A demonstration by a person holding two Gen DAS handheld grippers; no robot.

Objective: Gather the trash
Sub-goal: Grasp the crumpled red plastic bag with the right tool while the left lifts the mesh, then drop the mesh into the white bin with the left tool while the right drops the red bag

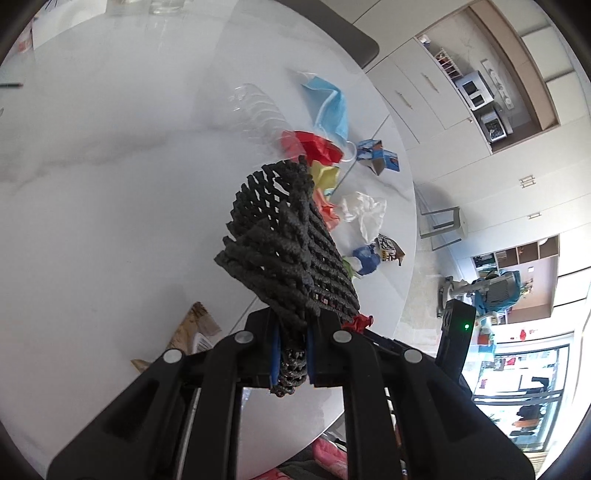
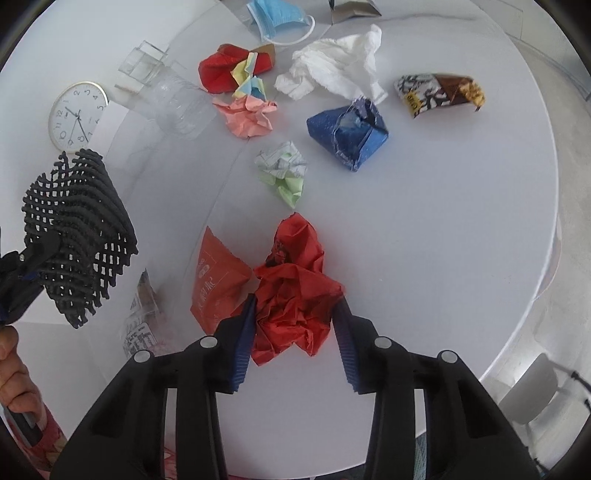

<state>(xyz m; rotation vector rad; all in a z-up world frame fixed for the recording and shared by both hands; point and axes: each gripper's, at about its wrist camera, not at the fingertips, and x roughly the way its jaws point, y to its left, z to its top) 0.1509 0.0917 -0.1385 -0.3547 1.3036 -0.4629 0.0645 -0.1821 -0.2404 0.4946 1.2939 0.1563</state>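
My left gripper (image 1: 291,332) is shut on a black foam fruit net (image 1: 286,243) and holds it above the white round table (image 1: 92,221). The net also shows at the left of the right wrist view (image 2: 79,236). My right gripper (image 2: 295,314) has its jaws on both sides of a crumpled red paper ball (image 2: 293,288) lying on the table; the pads touch its sides. Loose trash lies beyond: a red packet (image 2: 218,280), a green-white paper wad (image 2: 284,171), a blue wrapper (image 2: 349,134), pink paper (image 2: 247,114), white tissue (image 2: 332,66), a blue face mask (image 2: 280,16).
A brown snack wrapper (image 2: 439,92), a clear plastic bottle (image 2: 177,103), a white clock (image 2: 77,116) and a clear box (image 2: 144,64) lie on the table. A printed transparent wrapper (image 2: 142,321) lies at front left. The table edge curves along the right, with a stool (image 1: 443,225) beyond.
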